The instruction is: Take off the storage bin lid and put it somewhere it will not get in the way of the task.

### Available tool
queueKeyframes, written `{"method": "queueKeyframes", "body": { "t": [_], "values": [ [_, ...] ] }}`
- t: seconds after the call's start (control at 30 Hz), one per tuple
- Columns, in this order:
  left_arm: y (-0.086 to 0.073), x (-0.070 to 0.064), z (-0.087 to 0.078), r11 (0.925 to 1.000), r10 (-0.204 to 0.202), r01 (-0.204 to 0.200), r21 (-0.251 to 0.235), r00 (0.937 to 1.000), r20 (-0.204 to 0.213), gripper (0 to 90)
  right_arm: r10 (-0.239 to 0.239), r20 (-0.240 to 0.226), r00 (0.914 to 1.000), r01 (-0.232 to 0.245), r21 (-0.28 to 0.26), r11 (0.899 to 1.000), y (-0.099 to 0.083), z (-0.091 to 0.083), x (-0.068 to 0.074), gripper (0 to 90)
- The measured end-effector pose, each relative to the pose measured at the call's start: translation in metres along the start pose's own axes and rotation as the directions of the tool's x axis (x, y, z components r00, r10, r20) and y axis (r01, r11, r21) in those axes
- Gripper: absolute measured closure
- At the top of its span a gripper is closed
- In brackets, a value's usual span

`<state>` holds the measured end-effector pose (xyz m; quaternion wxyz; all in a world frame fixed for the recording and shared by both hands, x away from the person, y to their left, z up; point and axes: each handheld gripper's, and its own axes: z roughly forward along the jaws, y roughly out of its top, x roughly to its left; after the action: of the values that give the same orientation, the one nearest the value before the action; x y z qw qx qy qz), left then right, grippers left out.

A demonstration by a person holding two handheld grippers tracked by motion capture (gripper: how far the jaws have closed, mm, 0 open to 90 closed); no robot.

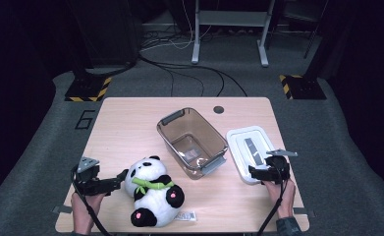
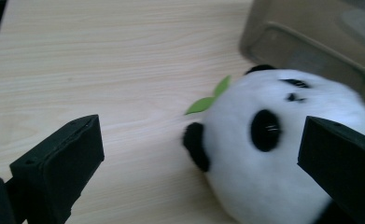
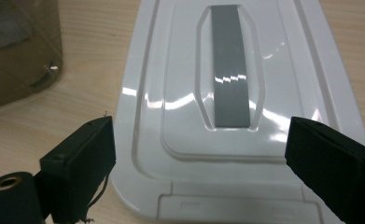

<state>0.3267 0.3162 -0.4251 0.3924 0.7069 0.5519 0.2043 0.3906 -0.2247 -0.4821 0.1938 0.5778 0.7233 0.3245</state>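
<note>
**Both grippers spread wide: panda at your left, white lid at your right**

Your left gripper [image 1: 122,178] sits low at the near-left of the table [image 1: 125,123], its jaws well apart and pointing at the head of the panda plush [image 1: 152,191]; in the left gripper view the panda's white head [image 2: 283,140] lies partly between the jaws, close against the right-hand one, with the left-hand jaw standing off over bare wood; nothing is gripped. The plush lies on its back near the front edge, a green leaf collar [image 1: 152,184] across its neck, pink pads on its paws, and a small white tag [image 1: 186,216] on the table just beside it.

Your right gripper [image 1: 254,172] rests at the near end of the white lid [image 1: 248,145], which lies flat on the right side of the table; its jaws are likewise wide apart; in the right gripper view they stand on either side of the lid's near end [image 3: 227,93], with the grey handle strip [image 3: 230,65] running away down the middle; neither jaw visibly presses on the plastic.

Between the two, at the table's centre, stands the clear brown bin [image 1: 192,140], open-topped, turned at an angle; the lid is just beside it, apart from it; the panda lies near its near-left corner.
</note>
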Motion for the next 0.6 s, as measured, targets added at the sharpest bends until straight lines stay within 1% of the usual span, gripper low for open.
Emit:
{"method": "queueKeyframes", "body": {
  "t": [0.03,0.07,0.1,0.13,0.17,0.23,0.27,0.3,0.37,0.4,0.47,0.5,0.53,0.6],
  "values": [
    [0.002,-0.004,0.0,0.9999,0.006,-0.006,0.012,0.9998,0.017,0.2,0.009,0.001,1.0,-0.009,0.001,1.0,-0.007,-0.001,0.0,7.9],
    [0.005,-0.011,0.001,0.9996,0.019,-0.019,0.021,0.9992,0.034,0.2,0.009,0.001,1.0,-0.009,0.001,1.0,-0.007,-0.001,0.0,7.9],
    [0.006,-0.016,0.003,0.9991,0.028,-0.03,0.032,0.9985,0.047,0.2,0.018,0.002,0.9998,-0.018,0.005,1.0,-0.011,-0.001,0.0,7.9],
    [0.008,-0.02,0.005,0.9985,0.033,-0.035,0.041,0.9977,0.059,0.2,0.015,0.0,0.9999,-0.015,0.006,1.0,-0.015,-0.001,-0.001,7.9],
    [0.009,-0.027,0.008,0.9971,0.045,-0.049,0.057,0.9965,0.071,0.2,0.019,0.0,0.9998,-0.019,0.007,1.0,-0.018,-0.001,-0.001,7.9],
    [0.01,-0.037,0.015,0.9938,0.064,-0.071,0.085,0.9947,0.081,0.2,0.034,-0.003,0.9994,-0.034,0.008,0.999,-0.024,-0.002,-0.002,7.9],
    [0.01,-0.041,0.02,0.9905,0.075,-0.084,0.109,0.9936,0.084,0.2,0.04,-0.001,0.9992,-0.04,0.01,0.999,-0.03,-0.002,-0.003,7.9],
    [0.009,-0.045,0.024,0.9888,0.078,-0.088,0.121,0.9933,0.086,0.2,0.04,-0.001,0.9992,-0.04,0.01,0.999,-0.03,-0.002,-0.003,7.9],
    [0.009,-0.049,0.032,0.9822,0.099,-0.11,0.152,0.9918,0.081,1.2,0.045,-0.002,0.999,-0.045,0.017,0.999,-0.034,-0.002,-0.003,7.9],
    [0.009,-0.051,0.036,0.9815,0.098,-0.109,0.157,0.9923,0.076,2.7,0.042,-0.003,0.9991,-0.042,0.022,0.999,-0.036,-0.001,-0.003,7.9],
    [0.007,-0.057,0.046,0.9736,0.112,-0.121,0.194,0.992,0.059,9.8,0.045,-0.003,0.999,-0.045,0.027,0.999,-0.039,0.0,-0.003,8.0],
    [0.005,-0.059,0.05,0.9708,0.121,-0.128,0.203,0.9915,0.048,10.5,0.047,-0.001,0.9989,-0.047,0.034,0.998,-0.042,0.001,-0.003,8.1],
    [0.005,-0.058,0.052,0.9727,0.118,-0.127,0.194,0.9916,0.053,10.7,0.05,-0.001,0.9988,-0.05,0.033,0.998,-0.043,0.002,-0.003,7.8],
    [0.005,-0.06,0.053,0.9725,0.111,-0.117,0.201,0.993,0.041,11.4,0.049,0.0,0.9988,-0.049,0.035,0.998,-0.046,0.002,-0.004,7.9]
  ]
}}
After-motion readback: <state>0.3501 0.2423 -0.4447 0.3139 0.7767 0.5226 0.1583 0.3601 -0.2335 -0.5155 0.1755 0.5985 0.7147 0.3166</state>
